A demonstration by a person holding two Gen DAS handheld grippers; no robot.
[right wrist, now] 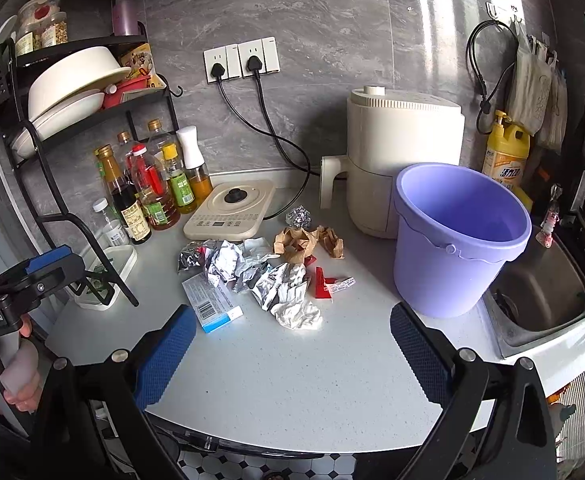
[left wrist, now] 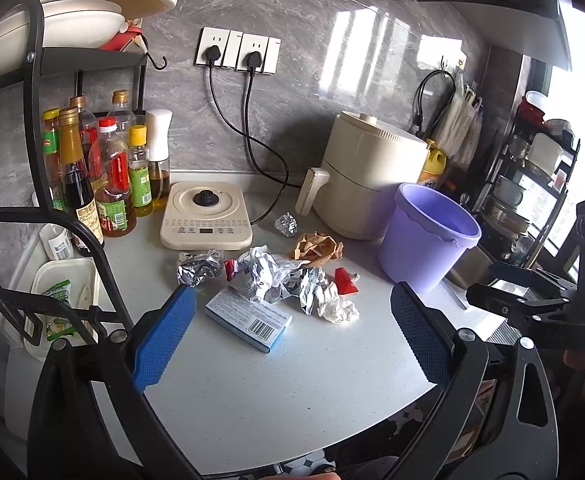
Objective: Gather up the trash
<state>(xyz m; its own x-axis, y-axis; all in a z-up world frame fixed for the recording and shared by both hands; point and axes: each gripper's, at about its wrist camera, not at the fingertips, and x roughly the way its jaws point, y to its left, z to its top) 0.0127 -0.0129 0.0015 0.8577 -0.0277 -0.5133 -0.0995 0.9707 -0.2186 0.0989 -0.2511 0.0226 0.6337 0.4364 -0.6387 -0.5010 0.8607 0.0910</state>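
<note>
A pile of trash lies mid-counter: a blue-white box (left wrist: pixel 248 317) (right wrist: pixel 211 298), crumpled white paper (left wrist: pixel 338 307) (right wrist: pixel 297 314), silver wrappers (left wrist: pixel 197 266) (right wrist: pixel 280 280), brown paper (left wrist: pixel 317 245) (right wrist: pixel 301 240), a red packet (left wrist: pixel 345 281) (right wrist: pixel 323 282) and a foil ball (left wrist: pixel 286 224) (right wrist: pixel 298 216). An empty purple bucket (left wrist: pixel 428 236) (right wrist: pixel 458 236) stands to its right. My left gripper (left wrist: pixel 292 336) is open and empty, held over the counter in front of the pile. My right gripper (right wrist: pixel 292 352) is open and empty, also short of the pile.
An induction cooker (left wrist: pixel 206 216) (right wrist: pixel 230 210), oil and sauce bottles (left wrist: pixel 110 184) (right wrist: pixel 144 188) under a black dish rack (right wrist: pixel 52 120), and a cream air fryer (left wrist: pixel 366 176) (right wrist: pixel 396 152) line the wall. A sink (right wrist: pixel 540 292) lies to the right. The counter edge runs near me.
</note>
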